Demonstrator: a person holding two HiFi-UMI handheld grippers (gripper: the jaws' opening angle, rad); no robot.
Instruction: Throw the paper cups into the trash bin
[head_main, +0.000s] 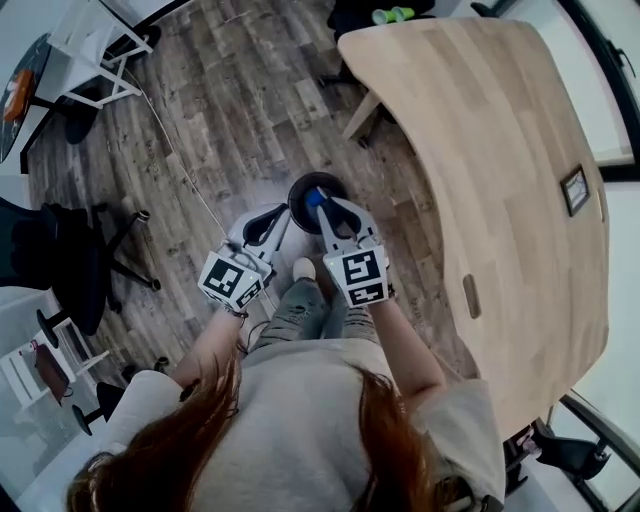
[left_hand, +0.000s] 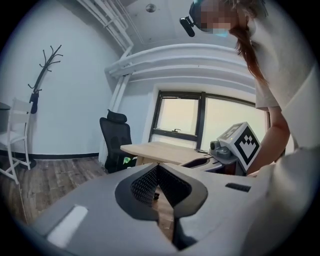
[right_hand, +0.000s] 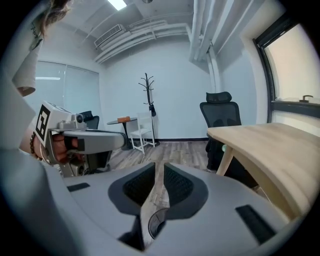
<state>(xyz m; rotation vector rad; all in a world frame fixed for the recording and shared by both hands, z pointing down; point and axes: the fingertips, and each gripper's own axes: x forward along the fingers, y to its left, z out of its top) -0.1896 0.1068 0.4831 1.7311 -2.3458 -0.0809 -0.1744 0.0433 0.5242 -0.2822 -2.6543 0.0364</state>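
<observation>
On the wooden floor (head_main: 230, 100) just ahead of the person's feet stands the dark round trash bin (head_main: 296, 195), and both tools hang near it. The right tool (head_main: 335, 208) is above its mouth, jaws slightly apart and gripping nothing; only floor and a curve of the bin's rim show through the gap. The left tool (head_main: 270, 222) is just beside the rim, jaws closed tip to tip on nothing. No paper cup shows in either tool or on the counter (head_main: 500, 150). A blue patch (head_main: 314, 198) at the bin's mouth may be a cup lying inside, though the head view is too small to tell. One risk from here, I judge, is counting the job finished while cups lie somewhere out of sight. Another comes from the two tools being so near each other and the bin: a careless swing could clip the rim, tip the bin and spill what is in it.
</observation>
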